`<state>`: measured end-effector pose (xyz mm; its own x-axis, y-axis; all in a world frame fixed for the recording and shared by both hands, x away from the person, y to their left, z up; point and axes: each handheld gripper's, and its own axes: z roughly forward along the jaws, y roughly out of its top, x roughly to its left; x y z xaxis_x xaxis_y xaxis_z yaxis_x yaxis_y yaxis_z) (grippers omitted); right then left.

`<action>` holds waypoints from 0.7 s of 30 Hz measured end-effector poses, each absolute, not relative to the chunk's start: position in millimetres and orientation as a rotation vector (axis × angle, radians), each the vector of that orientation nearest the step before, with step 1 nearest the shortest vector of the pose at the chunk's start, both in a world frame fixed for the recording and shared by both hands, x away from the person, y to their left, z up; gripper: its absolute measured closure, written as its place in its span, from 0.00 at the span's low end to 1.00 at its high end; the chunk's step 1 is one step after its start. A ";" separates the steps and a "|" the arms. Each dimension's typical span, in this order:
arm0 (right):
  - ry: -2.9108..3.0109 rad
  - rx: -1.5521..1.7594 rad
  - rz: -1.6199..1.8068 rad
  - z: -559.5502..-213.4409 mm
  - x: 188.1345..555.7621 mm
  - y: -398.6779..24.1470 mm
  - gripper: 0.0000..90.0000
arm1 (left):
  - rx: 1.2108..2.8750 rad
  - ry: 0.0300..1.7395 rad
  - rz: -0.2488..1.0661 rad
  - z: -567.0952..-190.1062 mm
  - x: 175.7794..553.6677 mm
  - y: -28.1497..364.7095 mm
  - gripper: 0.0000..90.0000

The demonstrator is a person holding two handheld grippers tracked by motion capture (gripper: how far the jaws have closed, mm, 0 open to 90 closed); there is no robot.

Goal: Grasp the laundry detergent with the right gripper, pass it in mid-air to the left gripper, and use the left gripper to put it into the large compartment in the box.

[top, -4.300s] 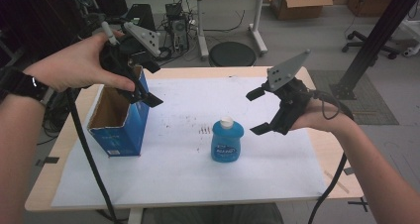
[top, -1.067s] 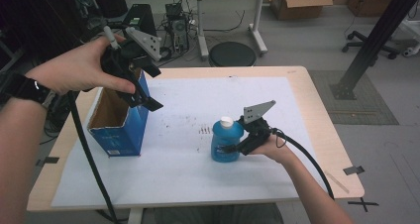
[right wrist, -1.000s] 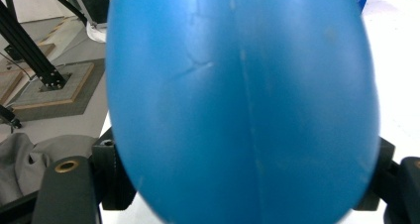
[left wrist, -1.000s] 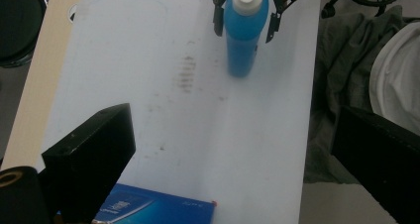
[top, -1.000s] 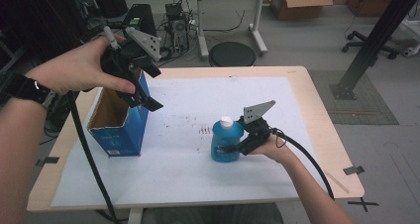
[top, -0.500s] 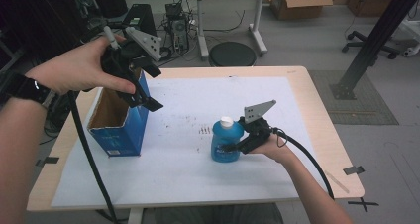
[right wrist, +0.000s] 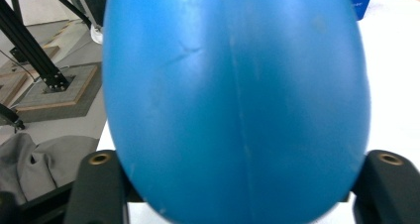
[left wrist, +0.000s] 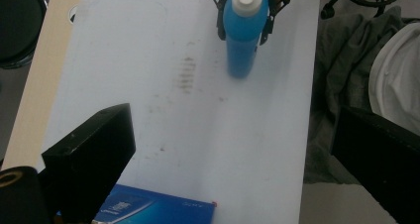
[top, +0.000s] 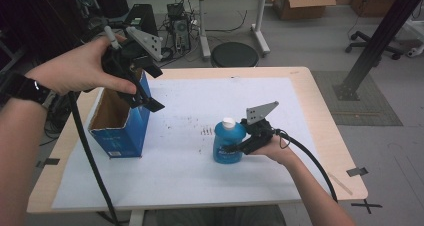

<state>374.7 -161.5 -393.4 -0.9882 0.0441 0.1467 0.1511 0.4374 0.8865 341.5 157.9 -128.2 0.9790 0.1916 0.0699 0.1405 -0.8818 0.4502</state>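
Currently, status:
bottle: blue bottle (top: 228,143) with white cap stands upright mid-worktop (top: 310,111), on the white sheet.
right gripper (top: 235,147): jaws have just been closing, now set against both flanks of the bottle's body.
left gripper (top: 145,88): jaws wide apart, nothing between them, held above the open blue carton (top: 120,131).
risk: grip sits low on a smooth, rounded body; a lift could let it slip or tip.
risk 2: carton rim is close under the left jaws, so a careless transfer could knock it.
views: right gripper view gives jaw contact; left gripper view gives bottle (left wrist: 243,30) upright, cap on.
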 end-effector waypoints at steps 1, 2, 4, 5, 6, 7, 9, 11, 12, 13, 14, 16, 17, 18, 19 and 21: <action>-2.574 -0.176 -1.605 -393.6 374.7 -161.6 0.40 | 2.669 0.235 0.153 -128.5 341.8 157.6 0.05; -2.574 -0.176 -1.605 -393.6 374.7 -161.6 0.40 | 2.669 0.235 0.153 -128.5 341.8 157.6 0.05; -2.577 -0.169 -1.598 -394.7 374.8 -161.6 0.42 | 2.670 0.236 0.152 -128.6 342.1 157.3 0.05; -2.581 -0.170 -1.598 -395.0 374.7 -161.8 0.43 | 2.669 0.235 0.153 -128.6 342.2 157.2 0.05; -2.580 -0.169 -1.600 -395.2 374.8 -161.9 0.43 | 2.669 0.235 0.153 -128.5 342.3 157.1 0.05; -2.581 -0.166 -1.602 -395.3 374.7 -161.9 0.43 | 2.669 0.236 0.152 -128.5 342.5 157.0 0.05; -2.588 -0.164 -1.606 -395.1 374.0 -161.8 0.44 | 2.668 0.233 0.152 -128.5 342.7 156.8 0.05; -2.597 -0.158 -1.610 -394.7 373.3 -161.9 0.44 | 2.669 0.235 0.151 -128.8 343.0 156.5 0.05; -2.601 -0.153 -1.612 -394.4 372.9 -161.9 0.45 | 2.670 0.234 0.151 -129.0 343.1 156.4 0.05; -2.607 -0.149 -1.623 -394.1 372.1 -162.1 0.45 | 2.672 0.235 0.153 -129.1 343.1 156.1 0.05; -2.607 -0.149 -1.623 -394.1 372.1 -162.1 0.45 | 2.672 0.235 0.153 -129.1 343.1 156.1 0.05; -2.610 -0.145 -1.632 -394.0 371.9 -162.4 0.46 | 2.671 0.232 0.151 -129.2 343.2 155.7 0.05; -2.611 -0.146 -1.631 -393.8 371.9 -162.3 0.46 | 2.669 0.230 0.148 -129.1 343.5 155.2 0.05; -2.611 -0.144 -1.631 -393.5 372.1 -162.0 0.46 | 2.670 0.227 0.149 -129.1 343.5 155.0 0.05; -2.611 -0.144 -1.631 -393.5 372.1 -162.0 0.46 | 2.670 0.227 0.149 -129.1 343.5 155.0 0.05; -2.616 -0.145 -1.630 -393.1 372.1 -161.7 0.47 | 2.673 0.226 0.146 -129.1 343.7 154.3 0.05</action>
<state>372.1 -161.7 -393.1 -0.9940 0.0501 0.0974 0.1095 0.4379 0.8923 343.7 154.3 -129.1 0.9810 0.1825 0.0659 0.1346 -0.8847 0.4464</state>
